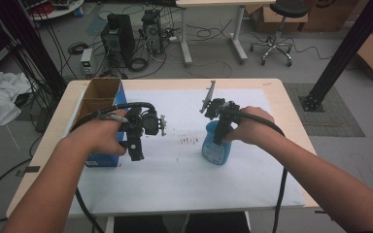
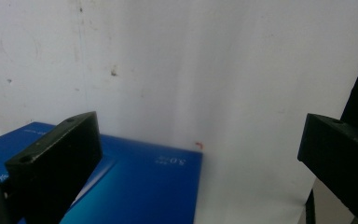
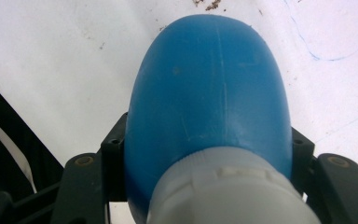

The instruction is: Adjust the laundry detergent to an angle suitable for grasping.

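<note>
White paper covers the table (image 1: 277,92), and the right gripper (image 3: 205,163) already pinches the blue bottle (image 1: 216,145) standing near its middle. The left gripper (image 1: 137,131), jaws spread and empty, waits over the blue box (image 2: 135,186); moving the bottle seems left.

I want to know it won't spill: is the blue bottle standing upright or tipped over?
Upright. The blue bottle stands on its base on the white sheet, and the right gripper clamps it near its white cap.
</note>
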